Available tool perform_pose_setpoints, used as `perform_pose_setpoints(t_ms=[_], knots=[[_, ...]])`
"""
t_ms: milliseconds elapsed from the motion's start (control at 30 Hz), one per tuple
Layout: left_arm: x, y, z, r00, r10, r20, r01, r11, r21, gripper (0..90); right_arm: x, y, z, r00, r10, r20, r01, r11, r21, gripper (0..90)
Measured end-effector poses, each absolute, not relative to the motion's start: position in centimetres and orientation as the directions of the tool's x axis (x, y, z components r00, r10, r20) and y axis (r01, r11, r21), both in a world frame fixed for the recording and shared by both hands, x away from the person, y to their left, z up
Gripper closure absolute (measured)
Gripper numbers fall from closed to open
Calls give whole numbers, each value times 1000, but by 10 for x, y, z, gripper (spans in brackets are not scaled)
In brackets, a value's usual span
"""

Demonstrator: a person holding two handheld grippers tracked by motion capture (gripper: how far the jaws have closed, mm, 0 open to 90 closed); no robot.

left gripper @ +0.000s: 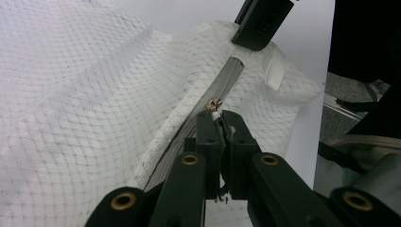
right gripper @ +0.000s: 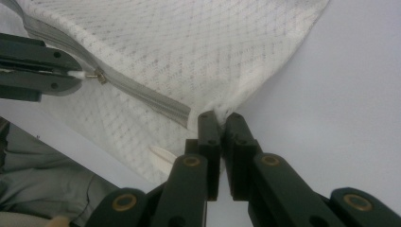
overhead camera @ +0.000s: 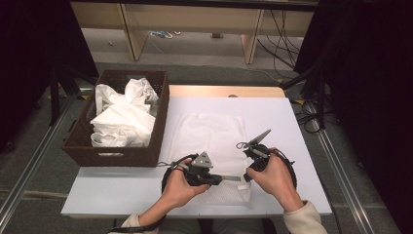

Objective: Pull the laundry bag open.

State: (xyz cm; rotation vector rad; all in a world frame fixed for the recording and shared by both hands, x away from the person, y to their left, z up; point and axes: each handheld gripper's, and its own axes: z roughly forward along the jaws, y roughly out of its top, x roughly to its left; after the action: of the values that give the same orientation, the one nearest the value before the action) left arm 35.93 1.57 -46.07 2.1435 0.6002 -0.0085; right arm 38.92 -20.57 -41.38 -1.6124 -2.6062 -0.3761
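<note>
We hold both hands low over the near edge of the white table, the left gripper clamped on the zipper pull and the right gripper pinched tight on the corner of the mesh laundry bag. A brown wicker basket heaped with white cloth stands at the table's left, apart from our hands. The bag lies flat mid-table, white netting with a grey zipper running along its near edge.
</note>
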Motion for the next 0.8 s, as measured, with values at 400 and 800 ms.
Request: perform_pose_setpoints(t_ms=[400,800], knots=[[360,20,-461,882,421,-212,418,-492,763,861,389,-206,-416,-456,875,163,885,426,189,871],[360,24,-461,877,433,-208,421,-487,765,861,389,-206,-416,-444,880,170,891,413,189,871]])
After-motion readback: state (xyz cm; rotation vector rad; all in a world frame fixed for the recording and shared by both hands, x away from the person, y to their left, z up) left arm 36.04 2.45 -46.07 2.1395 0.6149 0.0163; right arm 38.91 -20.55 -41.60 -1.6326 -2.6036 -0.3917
